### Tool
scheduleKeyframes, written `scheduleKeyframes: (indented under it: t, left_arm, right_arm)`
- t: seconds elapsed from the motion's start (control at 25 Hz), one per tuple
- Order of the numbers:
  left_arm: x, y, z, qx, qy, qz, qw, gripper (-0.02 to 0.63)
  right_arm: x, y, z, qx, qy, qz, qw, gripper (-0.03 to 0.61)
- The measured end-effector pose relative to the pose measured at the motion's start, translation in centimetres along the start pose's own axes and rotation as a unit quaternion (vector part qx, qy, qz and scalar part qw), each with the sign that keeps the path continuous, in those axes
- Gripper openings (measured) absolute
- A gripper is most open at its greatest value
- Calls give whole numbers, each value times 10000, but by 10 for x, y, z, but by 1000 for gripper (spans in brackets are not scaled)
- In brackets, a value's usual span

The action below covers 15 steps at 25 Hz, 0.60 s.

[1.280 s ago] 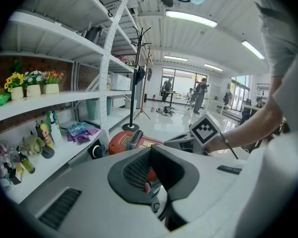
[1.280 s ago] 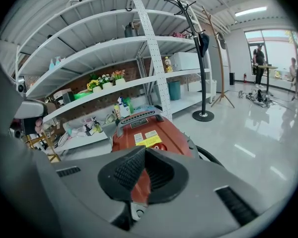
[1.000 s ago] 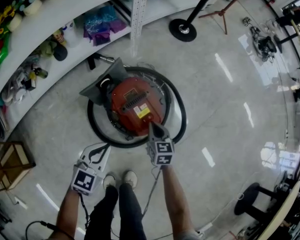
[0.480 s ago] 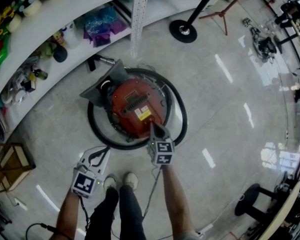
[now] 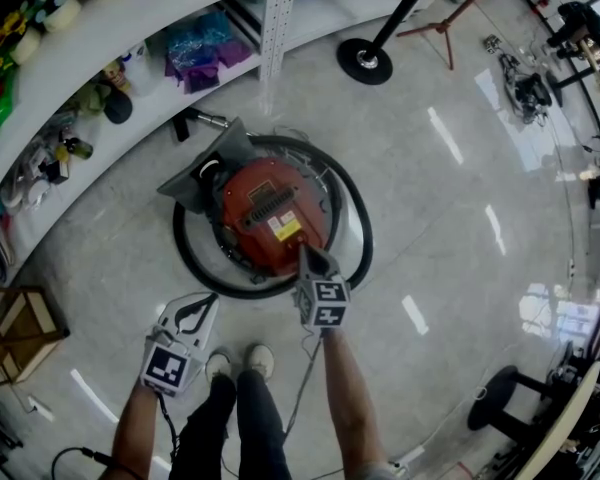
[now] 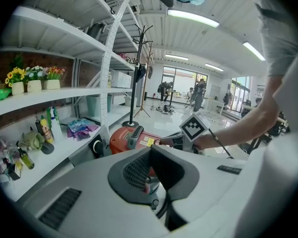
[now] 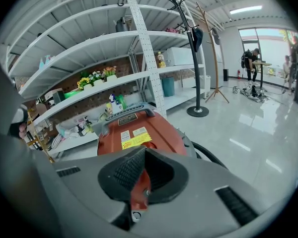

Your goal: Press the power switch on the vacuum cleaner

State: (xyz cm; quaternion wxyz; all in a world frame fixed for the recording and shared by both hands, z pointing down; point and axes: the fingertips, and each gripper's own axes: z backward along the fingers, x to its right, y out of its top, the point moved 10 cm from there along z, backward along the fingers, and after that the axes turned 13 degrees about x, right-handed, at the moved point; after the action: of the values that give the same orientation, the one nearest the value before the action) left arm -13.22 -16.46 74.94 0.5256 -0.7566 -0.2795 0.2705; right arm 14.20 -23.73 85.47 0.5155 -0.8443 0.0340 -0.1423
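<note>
A round red vacuum cleaner [image 5: 270,208] sits on the shiny floor, ringed by its black hose [image 5: 355,218]. My right gripper [image 5: 306,253] is shut and empty, its tip resting on the near edge of the red body. In the right gripper view the closed jaws [image 7: 145,150] point down onto the red casing [image 7: 139,133], just below its yellow label. The switch itself is hidden under the jaws. My left gripper [image 5: 212,300] hangs shut and empty over the floor, to the near left of the hose. The vacuum [image 6: 134,138] shows beyond it in the left gripper view.
A grey floor nozzle [image 5: 195,173] lies at the vacuum's far left. White shelves [image 5: 130,28] with bottles and flower pots curve along the left. A coat stand's round base [image 5: 365,60] is beyond the vacuum. A wooden stool [image 5: 15,328] stands at left, the person's shoes [image 5: 238,360] below.
Almost nothing: the right gripper's tip stays on the vacuum's near edge, and the left gripper holds its place.
</note>
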Motion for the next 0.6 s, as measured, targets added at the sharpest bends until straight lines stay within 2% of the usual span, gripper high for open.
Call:
scheduleKeyframes:
  t: [0.4,0.6]
  left_arm:
    - [-1,-4,1,-35,-9,29,10000,6]
    - [1,-5,0,-32,-27,39,10000,6]
  right_arm:
    - [6,-2,-2,-221,-6,-99,9997,15]
    - [5,1,-3,-132,-19,-128,9998,15]
